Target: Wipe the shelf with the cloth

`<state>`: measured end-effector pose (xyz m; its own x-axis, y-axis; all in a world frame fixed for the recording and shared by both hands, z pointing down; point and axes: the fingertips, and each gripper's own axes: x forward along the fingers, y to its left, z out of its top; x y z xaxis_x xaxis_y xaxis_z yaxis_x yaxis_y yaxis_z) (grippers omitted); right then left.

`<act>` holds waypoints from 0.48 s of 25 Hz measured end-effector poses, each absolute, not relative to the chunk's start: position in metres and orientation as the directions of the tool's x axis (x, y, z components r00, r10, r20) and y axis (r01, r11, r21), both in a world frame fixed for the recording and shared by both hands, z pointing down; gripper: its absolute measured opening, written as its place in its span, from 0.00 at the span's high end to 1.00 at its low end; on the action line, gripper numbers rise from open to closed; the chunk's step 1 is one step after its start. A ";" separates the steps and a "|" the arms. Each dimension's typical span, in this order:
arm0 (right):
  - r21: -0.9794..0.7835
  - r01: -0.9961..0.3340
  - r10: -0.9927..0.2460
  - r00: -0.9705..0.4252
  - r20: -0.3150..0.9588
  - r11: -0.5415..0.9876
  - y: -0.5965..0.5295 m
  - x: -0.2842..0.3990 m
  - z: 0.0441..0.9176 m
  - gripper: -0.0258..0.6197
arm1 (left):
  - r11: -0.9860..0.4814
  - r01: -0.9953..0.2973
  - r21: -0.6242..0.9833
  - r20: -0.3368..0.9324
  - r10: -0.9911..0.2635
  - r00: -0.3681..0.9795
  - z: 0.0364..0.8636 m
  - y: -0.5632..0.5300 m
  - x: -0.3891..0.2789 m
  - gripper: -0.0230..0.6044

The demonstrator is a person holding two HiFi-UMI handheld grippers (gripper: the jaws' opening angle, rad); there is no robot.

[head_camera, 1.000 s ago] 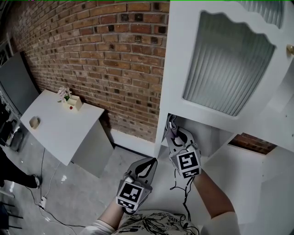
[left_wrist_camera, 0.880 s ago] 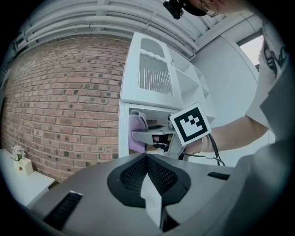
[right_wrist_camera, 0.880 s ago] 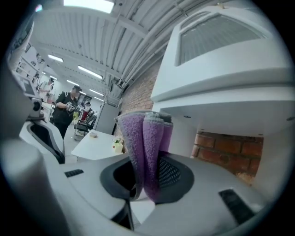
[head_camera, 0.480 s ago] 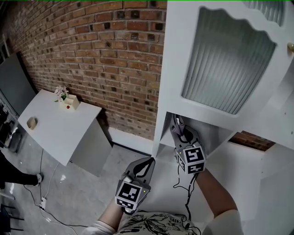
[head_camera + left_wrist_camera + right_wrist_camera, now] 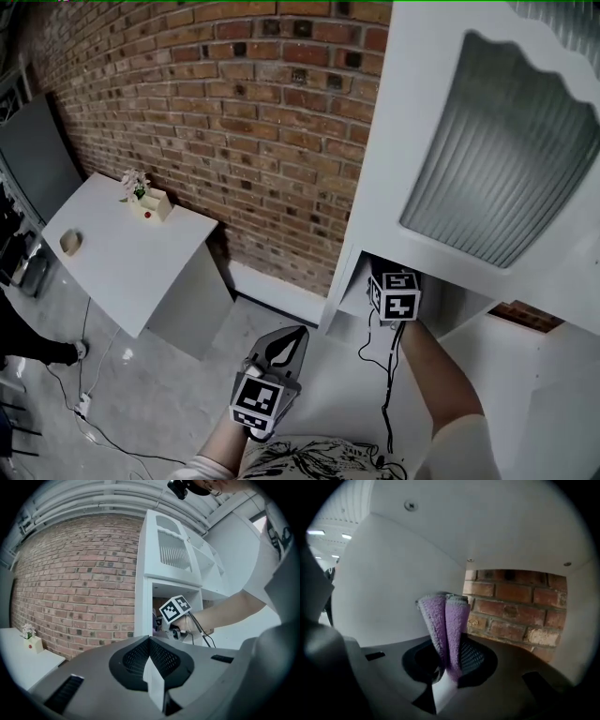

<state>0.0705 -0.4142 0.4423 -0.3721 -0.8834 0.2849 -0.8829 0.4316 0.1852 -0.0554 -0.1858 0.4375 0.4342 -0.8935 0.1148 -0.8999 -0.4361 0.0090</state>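
Observation:
A white cabinet (image 5: pixel 375 187) has an open shelf compartment (image 5: pixel 450 305) under its glass door. My right gripper, seen by its marker cube (image 5: pixel 398 294), reaches into that compartment, so its jaws are hidden in the head view. The right gripper view shows my right gripper (image 5: pixel 447 665) shut on a folded purple cloth (image 5: pixel 450 616), which stands up between the jaws, close to the white side wall (image 5: pixel 389 592) and the brick back (image 5: pixel 515 611). My left gripper (image 5: pixel 292 336) hangs shut and holds nothing, low in front of the cabinet; its tip (image 5: pixel 150 641) points toward the right gripper's cube (image 5: pixel 174 609).
A brick wall (image 5: pixel 234 122) runs behind the cabinet. To the left stands a white side table (image 5: pixel 122 262) with a small flower pot (image 5: pixel 134 187). The ribbed-glass door (image 5: pixel 506 159) overhangs the compartment. A cable (image 5: pixel 89 375) lies on the grey floor.
My right gripper has pushed forward into the shelf compartment with the cloth, so its jaws are now out of the head view. The left gripper has barely moved.

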 end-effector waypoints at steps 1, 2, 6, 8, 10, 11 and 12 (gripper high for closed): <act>0.196 -0.885 -0.886 -0.358 0.295 0.423 -0.424 0.072 0.446 0.84 | -0.427 -0.904 0.013 0.117 -0.897 0.425 0.439 -0.190 -0.058 0.94; 0.198 -0.886 -0.885 -0.352 0.306 0.420 -0.432 0.073 0.449 0.83 | -0.419 -0.908 0.017 0.121 -0.900 0.418 0.441 -0.193 -0.061 0.94; 0.166 -0.884 -0.866 -0.365 0.342 0.438 -0.457 0.071 0.460 0.84 | -0.406 -0.913 0.037 0.143 -0.902 0.407 0.451 -0.206 -0.066 0.94; 0.157 -0.881 -0.858 -0.371 0.354 0.446 -0.465 0.070 0.462 0.83 | -0.405 -0.913 0.034 0.152 -0.901 0.406 0.455 -0.213 -0.066 0.94; 0.153 -0.875 -0.851 -0.384 0.359 0.459 -0.467 0.068 0.463 0.84 | -0.407 -0.913 0.027 0.160 -0.900 0.406 0.456 -0.218 -0.065 0.94; 0.152 -0.871 -0.846 -0.392 0.361 0.468 -0.467 0.066 0.463 0.84 | -0.407 -0.913 0.025 0.163 -0.900 0.405 0.457 -0.221 -0.064 0.94; 0.152 -0.866 -0.842 -0.400 0.361 0.477 -0.467 0.065 0.463 0.84 | -0.407 -0.913 0.024 0.165 -0.899 0.405 0.457 -0.223 -0.064 0.94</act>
